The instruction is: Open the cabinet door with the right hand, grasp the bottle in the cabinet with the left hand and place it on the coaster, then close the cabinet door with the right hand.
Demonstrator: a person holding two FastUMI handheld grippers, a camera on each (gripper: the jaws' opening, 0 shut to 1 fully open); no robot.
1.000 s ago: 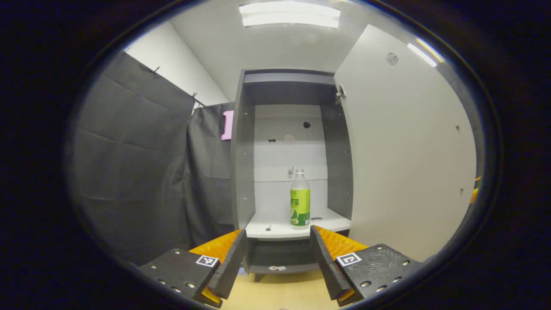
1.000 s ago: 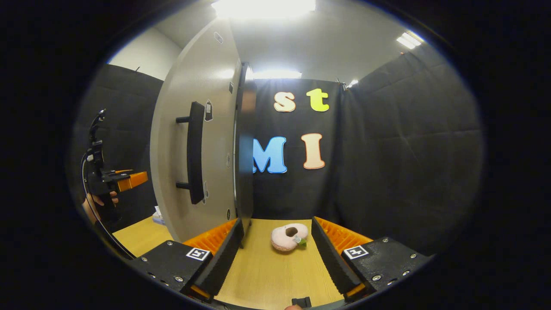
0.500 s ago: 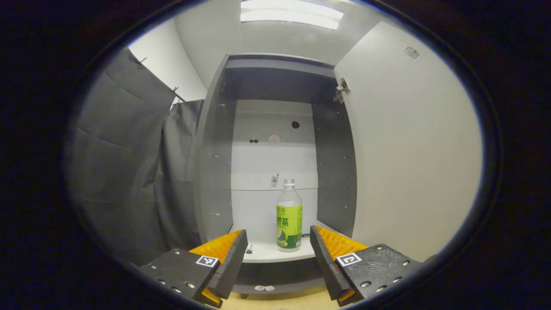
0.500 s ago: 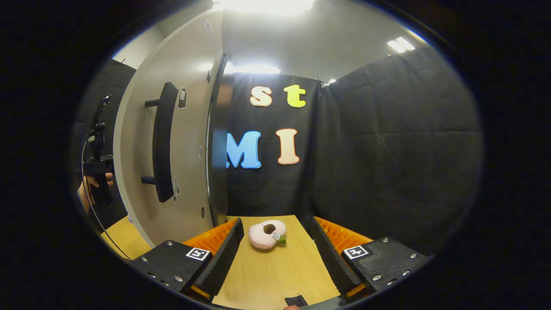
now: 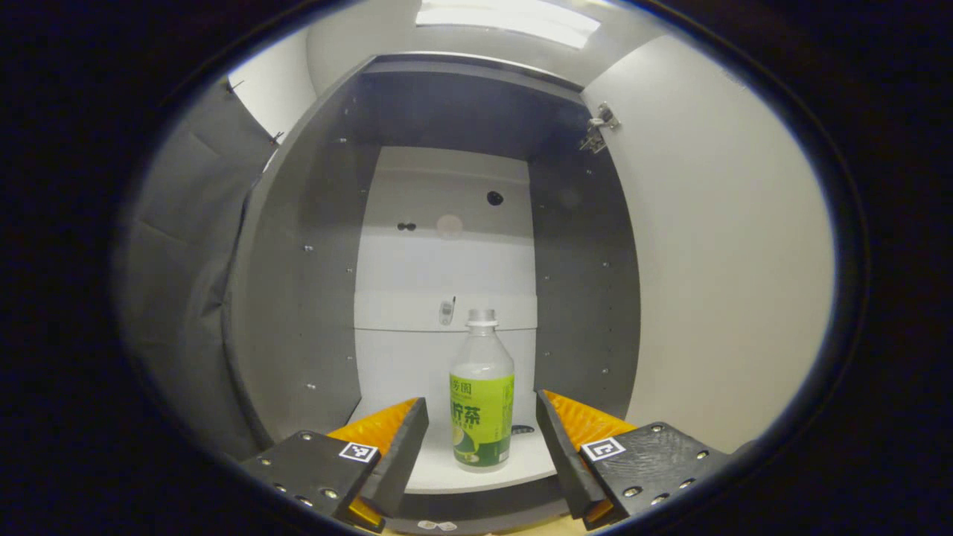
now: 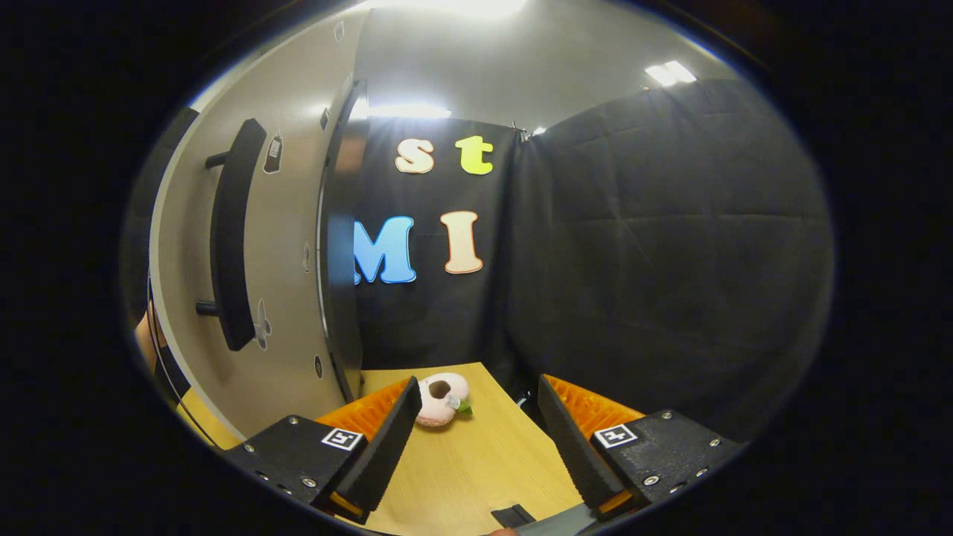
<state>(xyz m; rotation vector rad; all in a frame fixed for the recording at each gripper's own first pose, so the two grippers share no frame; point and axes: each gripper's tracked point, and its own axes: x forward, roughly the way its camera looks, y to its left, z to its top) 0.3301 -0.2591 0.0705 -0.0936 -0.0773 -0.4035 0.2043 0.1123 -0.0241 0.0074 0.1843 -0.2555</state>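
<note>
A clear bottle (image 5: 482,372) with a green label and a white cap stands upright on the white shelf (image 5: 435,476) inside the open grey cabinet (image 5: 298,283). My left gripper (image 5: 481,406) is open just in front of the shelf. The bottle lines up with the gap between its fingers, and neither finger touches it. The cabinet door (image 5: 715,283) stands swung open to the right. In the right gripper view the door (image 6: 290,223) with its dark bar handle (image 6: 229,238) is at the left. My right gripper (image 6: 478,394) is open over the wooden table (image 6: 476,461), holding nothing.
A pink ring-shaped plush item (image 6: 441,389) lies on the table close to the door's edge. Black cloth walls close the booth behind and to the right. Part of a hand (image 6: 143,339) shows past the door at the far left.
My left gripper has moved forward toward the cabinet, so the bottle looks larger and sits between the fingers' line. The right gripper view has swung right, shifting door and plush item leftward.
</note>
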